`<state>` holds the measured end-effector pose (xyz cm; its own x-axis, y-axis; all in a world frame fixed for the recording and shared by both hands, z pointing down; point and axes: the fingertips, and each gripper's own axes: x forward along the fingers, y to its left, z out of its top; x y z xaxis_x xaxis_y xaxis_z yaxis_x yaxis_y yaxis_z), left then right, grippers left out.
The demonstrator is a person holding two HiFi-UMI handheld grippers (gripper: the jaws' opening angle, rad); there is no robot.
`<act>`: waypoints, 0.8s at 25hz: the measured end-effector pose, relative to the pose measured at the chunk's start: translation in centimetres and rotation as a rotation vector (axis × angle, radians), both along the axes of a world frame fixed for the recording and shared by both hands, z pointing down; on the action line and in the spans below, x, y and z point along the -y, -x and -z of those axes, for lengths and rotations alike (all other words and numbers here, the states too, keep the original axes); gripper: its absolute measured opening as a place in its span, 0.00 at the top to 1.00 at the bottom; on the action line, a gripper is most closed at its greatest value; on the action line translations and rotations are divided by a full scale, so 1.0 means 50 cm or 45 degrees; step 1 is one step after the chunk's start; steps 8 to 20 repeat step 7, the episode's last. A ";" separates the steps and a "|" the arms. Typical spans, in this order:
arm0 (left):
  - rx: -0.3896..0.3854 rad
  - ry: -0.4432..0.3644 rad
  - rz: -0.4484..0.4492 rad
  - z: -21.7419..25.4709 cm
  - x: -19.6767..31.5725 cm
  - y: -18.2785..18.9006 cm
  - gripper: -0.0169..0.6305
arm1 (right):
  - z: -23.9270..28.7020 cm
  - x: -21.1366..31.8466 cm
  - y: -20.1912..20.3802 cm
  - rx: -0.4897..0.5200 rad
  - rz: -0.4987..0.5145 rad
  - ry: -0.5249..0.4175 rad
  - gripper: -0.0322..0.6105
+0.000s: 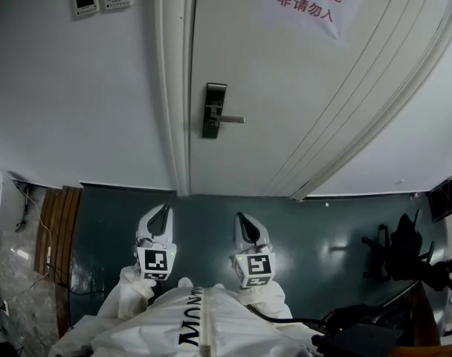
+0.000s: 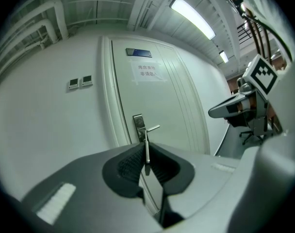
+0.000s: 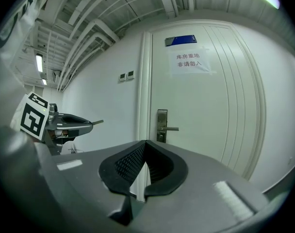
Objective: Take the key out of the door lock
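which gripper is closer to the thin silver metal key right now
Left. The left gripper is shut on the thin silver metal key, its blade sticking out past the jaw tips. The right gripper is alongside to the right, jaws together, empty, not touching the key.

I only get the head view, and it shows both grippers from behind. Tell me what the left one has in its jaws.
Observer: In the left gripper view, the left gripper is shut on a thin metal key, seen edge-on.
Operator: Report the right one.
Observer: The right gripper has its jaws together with nothing between them.
Operator: Confirm the key is clear of the door.
Observer: The right gripper view shows the key's tip poking out past the left jaws in open air, well short of the door lock.
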<state>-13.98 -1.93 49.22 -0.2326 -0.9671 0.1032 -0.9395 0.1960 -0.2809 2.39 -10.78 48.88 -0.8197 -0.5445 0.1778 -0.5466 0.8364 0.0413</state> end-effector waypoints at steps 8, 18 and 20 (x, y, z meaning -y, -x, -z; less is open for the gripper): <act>0.007 0.001 -0.021 0.001 0.025 -0.052 0.94 | -0.003 0.017 -0.048 0.004 -0.012 -0.001 0.95; 0.007 0.001 -0.021 0.001 0.025 -0.052 0.94 | -0.003 0.017 -0.048 0.004 -0.012 -0.001 0.95; 0.007 0.001 -0.021 0.001 0.025 -0.052 0.94 | -0.003 0.017 -0.048 0.004 -0.012 -0.001 0.95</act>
